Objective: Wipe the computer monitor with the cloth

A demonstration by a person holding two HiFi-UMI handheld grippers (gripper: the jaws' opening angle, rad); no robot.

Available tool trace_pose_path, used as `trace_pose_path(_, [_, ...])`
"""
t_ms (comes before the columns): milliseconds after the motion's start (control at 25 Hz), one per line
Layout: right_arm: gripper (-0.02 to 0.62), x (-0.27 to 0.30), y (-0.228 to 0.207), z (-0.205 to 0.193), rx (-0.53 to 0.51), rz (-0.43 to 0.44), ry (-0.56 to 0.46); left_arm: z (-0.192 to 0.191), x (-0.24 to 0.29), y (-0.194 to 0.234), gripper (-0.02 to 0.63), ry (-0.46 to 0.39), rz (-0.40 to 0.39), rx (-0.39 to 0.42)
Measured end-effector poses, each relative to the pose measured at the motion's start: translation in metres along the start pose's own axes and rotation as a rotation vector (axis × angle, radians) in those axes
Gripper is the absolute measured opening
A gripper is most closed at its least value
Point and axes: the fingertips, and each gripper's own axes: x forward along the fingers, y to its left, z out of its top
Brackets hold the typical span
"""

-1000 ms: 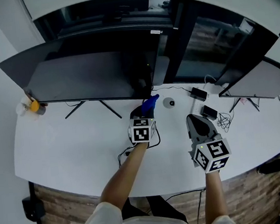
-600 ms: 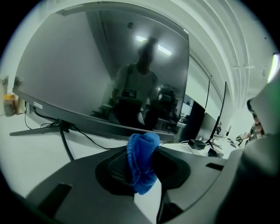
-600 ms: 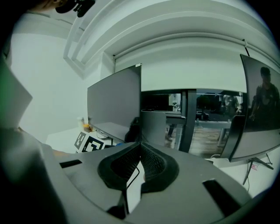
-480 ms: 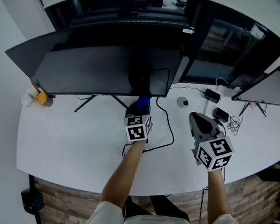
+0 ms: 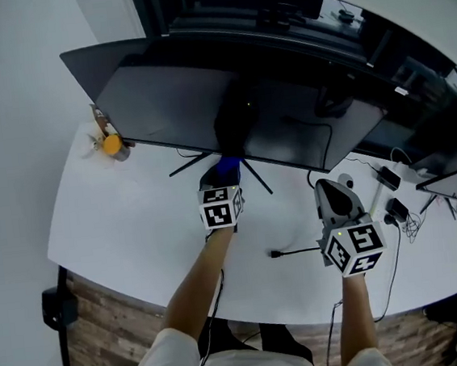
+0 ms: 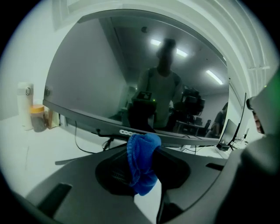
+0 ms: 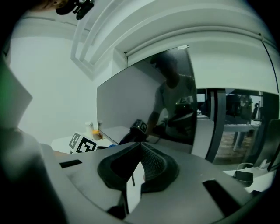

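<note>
The left gripper (image 5: 226, 174) reaches forward to the monitor (image 5: 196, 104)'s lower edge. Its own view shows the jaws pinching the blue cloth (image 6: 141, 164), only a scrap from overhead. The right gripper (image 5: 333, 197) hangs above the desk (image 5: 119, 222), arm bent, jaws together, empty.

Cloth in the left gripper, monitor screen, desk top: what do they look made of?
Cloth: blue, soft, fuzzy looped pile, bunched folds; probably microfibre or terry.
Monitor screen: dark, smooth, fairly glossy panel; it mirrors ceiling lights and a person; glass or plastic, cannot tell.
Desk top: white, smooth, matte, no grain; likely laminate, unsure.
</note>
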Motion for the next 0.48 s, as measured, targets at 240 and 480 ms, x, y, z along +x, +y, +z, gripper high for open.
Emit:
trace_pose_path(240, [0.017,0.057,0.057,0.016,-0.009,0.046,-0.005,0.018,-0.013,0.094,0.123,-0.009,0.068,-0.014])
trace_pose_path(480, [0.017,0.107,0.116,0.031,-0.075,0.099,0.008,0.03,-0.022,0.157,0.123,-0.027,0.086,-0.006])
